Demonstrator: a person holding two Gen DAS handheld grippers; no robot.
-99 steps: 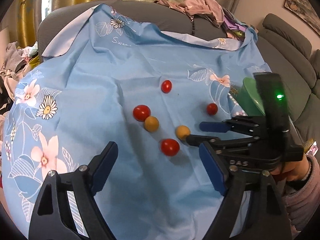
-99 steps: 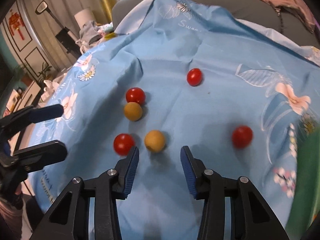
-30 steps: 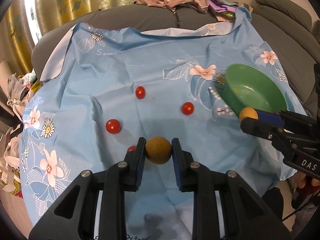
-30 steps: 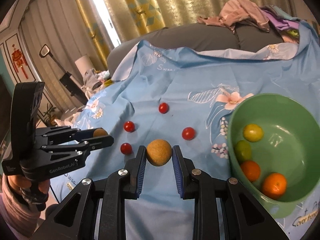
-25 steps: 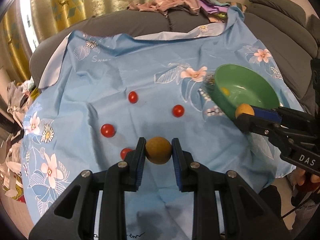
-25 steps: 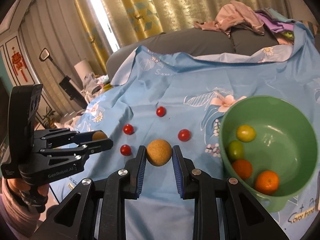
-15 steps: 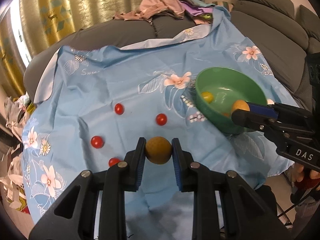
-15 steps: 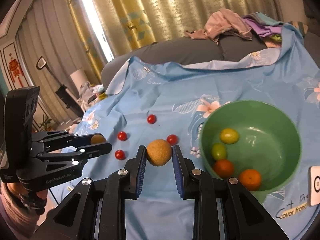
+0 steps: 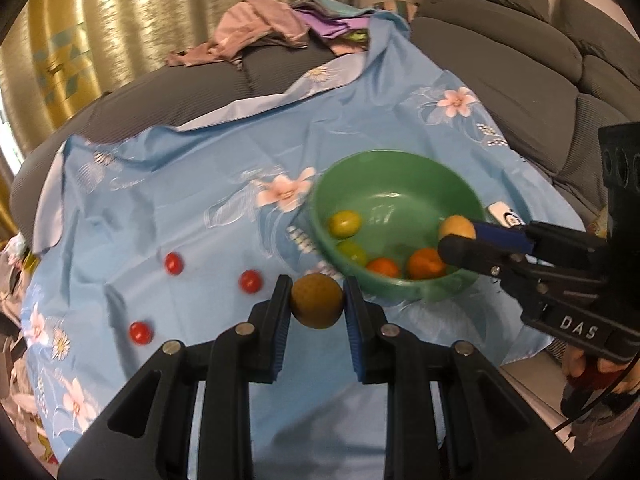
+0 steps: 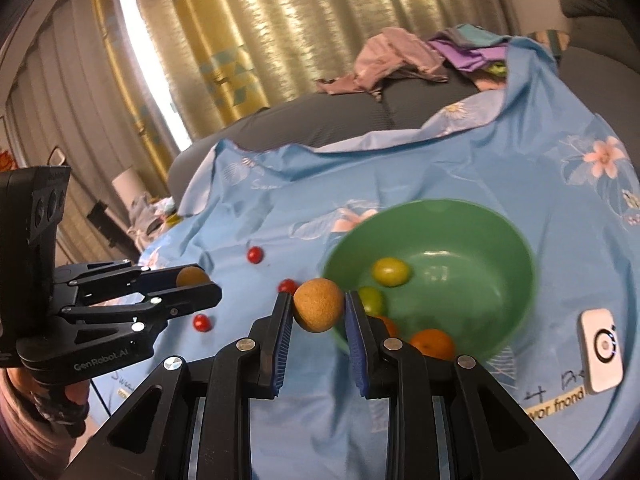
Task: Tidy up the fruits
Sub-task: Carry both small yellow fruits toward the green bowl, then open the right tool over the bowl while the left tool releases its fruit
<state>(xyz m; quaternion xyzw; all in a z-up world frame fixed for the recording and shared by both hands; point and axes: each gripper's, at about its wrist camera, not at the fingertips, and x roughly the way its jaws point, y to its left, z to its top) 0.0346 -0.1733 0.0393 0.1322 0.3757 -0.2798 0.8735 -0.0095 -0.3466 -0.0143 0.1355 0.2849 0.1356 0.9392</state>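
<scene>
My left gripper (image 9: 316, 304) is shut on a brown round fruit (image 9: 317, 300), held above the blue cloth just left of the green bowl (image 9: 384, 176). My right gripper (image 10: 318, 312) is shut on another brown round fruit (image 10: 318, 305) and hangs over the bowl's (image 10: 500, 220) near left rim; it also shows in the left wrist view (image 9: 460, 236). The bowl holds two yellow-green fruits (image 9: 345, 223) and two orange ones (image 9: 426, 262). Three red tomatoes (image 9: 250, 281) lie on the cloth left of the bowl.
A blue flowered cloth (image 9: 180, 184) covers the table. A small white device (image 10: 602, 344) lies on it right of the bowl. A grey sofa (image 9: 520, 52) with a clothes pile (image 9: 260, 32) stands behind. The table's edge is near on the right.
Both grippers took up the brown fruits from the cloth, lifted them and carried them right toward the bowl. The right one now hangs over the bowl's rim.
</scene>
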